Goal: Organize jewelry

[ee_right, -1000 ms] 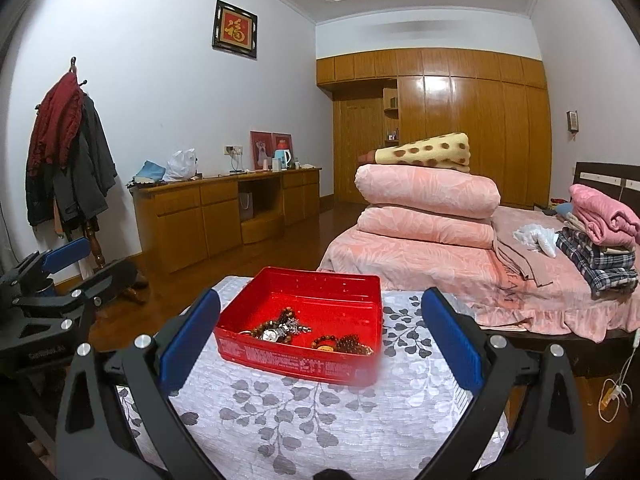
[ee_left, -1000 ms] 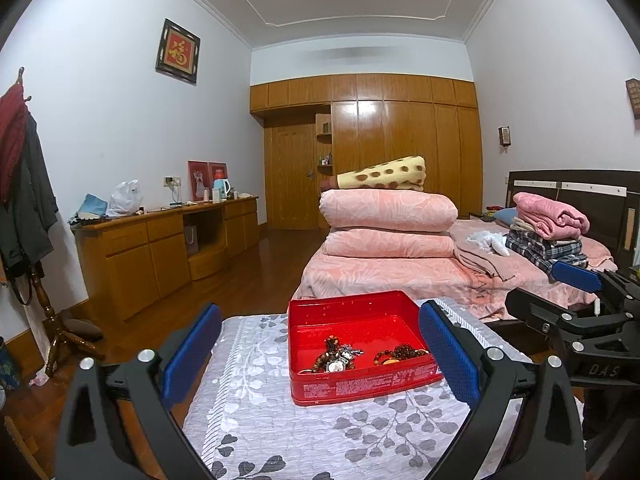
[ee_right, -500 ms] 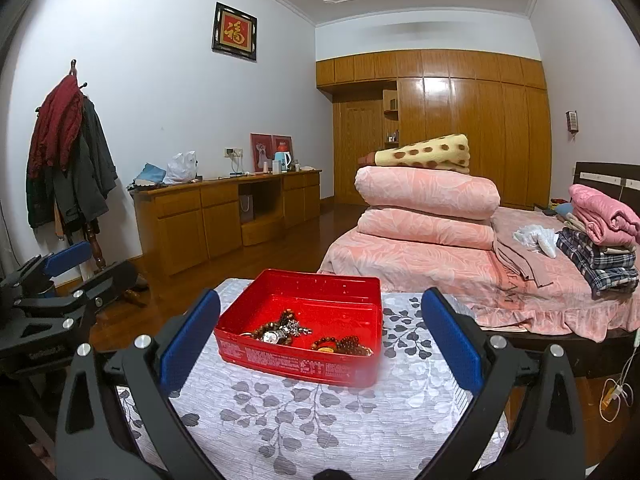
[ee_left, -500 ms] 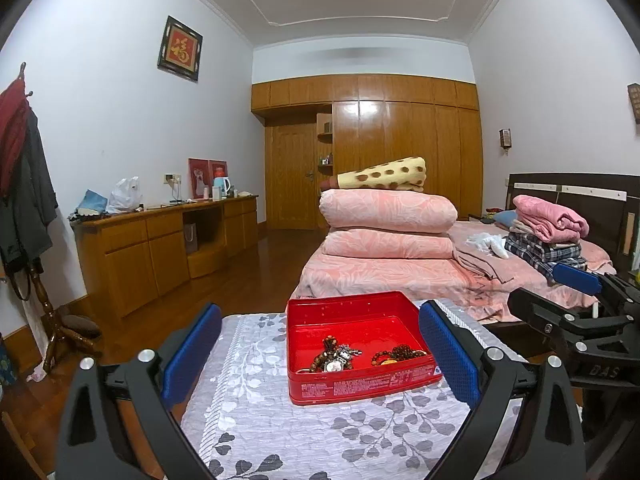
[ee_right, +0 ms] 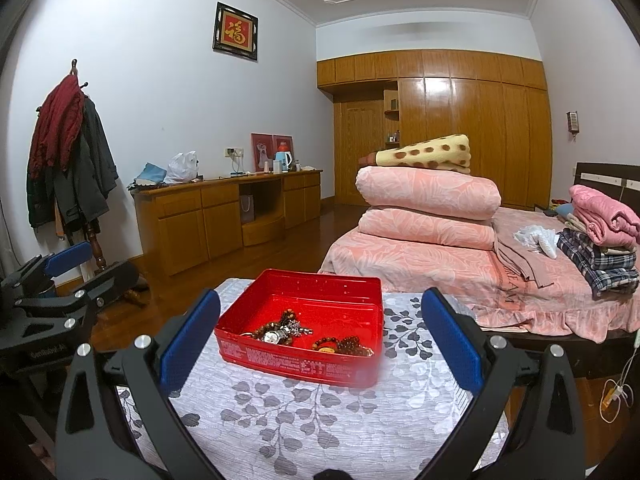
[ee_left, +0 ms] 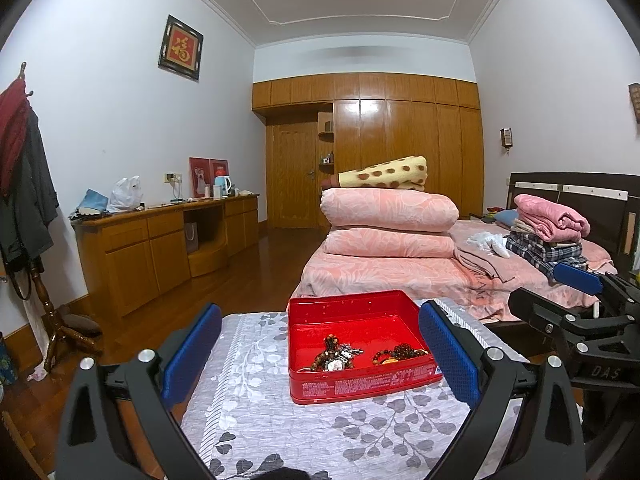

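A red open tin box [ee_left: 362, 380] stands on a small table with a grey leaf-pattern cloth [ee_left: 280, 420]; it also shows in the right wrist view [ee_right: 300, 364]. Inside lie a tangle of brown bead bracelets and a watch [ee_left: 334, 358] and more dark beads [ee_left: 400, 354]; the same jewelry [ee_right: 280, 332] shows in the right wrist view. My left gripper [ee_left: 320, 354] is open and empty, held near the table's front. My right gripper [ee_right: 320, 340] is open and empty, to the right of the left one.
A bed [ee_left: 400, 264] with stacked pink quilts and folded clothes stands behind the table. A wooden sideboard [ee_left: 160, 240] lines the left wall. A coat rack [ee_right: 76, 152] stands at the left. Wood floor lies between.
Both grippers have shifted slightly; the box sits a touch lower in the views. Nothing was taken hold of.
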`<action>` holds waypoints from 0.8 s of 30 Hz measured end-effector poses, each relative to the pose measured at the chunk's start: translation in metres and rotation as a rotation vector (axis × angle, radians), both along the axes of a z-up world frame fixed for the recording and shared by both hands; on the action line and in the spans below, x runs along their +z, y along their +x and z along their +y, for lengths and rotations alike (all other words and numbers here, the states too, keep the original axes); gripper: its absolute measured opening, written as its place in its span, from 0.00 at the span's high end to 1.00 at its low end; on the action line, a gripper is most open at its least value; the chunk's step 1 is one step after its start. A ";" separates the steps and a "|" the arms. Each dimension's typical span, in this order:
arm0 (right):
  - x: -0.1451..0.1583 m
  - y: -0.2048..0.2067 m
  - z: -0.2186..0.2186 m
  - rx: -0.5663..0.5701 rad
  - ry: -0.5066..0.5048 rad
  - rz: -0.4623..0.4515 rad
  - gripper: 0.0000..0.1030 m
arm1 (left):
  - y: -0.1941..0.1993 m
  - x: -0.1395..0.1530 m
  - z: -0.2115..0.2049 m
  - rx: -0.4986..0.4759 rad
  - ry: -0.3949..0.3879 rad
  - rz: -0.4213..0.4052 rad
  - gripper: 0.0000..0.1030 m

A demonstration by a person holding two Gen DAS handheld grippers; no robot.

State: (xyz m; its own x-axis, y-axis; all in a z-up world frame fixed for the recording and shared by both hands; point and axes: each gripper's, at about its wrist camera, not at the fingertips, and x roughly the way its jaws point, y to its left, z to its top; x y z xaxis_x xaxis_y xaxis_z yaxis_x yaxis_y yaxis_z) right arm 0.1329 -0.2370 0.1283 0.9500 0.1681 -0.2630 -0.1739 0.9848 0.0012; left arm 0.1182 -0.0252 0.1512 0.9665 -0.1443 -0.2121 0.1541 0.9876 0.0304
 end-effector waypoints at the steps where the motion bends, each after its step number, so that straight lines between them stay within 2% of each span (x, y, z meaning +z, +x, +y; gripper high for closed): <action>1: 0.000 0.000 0.000 0.000 0.000 0.000 0.05 | 0.000 0.000 0.000 0.002 0.000 0.001 0.06; 24: 0.003 0.000 0.001 -0.003 -0.007 -0.001 0.05 | 0.008 -0.005 0.001 0.001 -0.009 0.020 0.06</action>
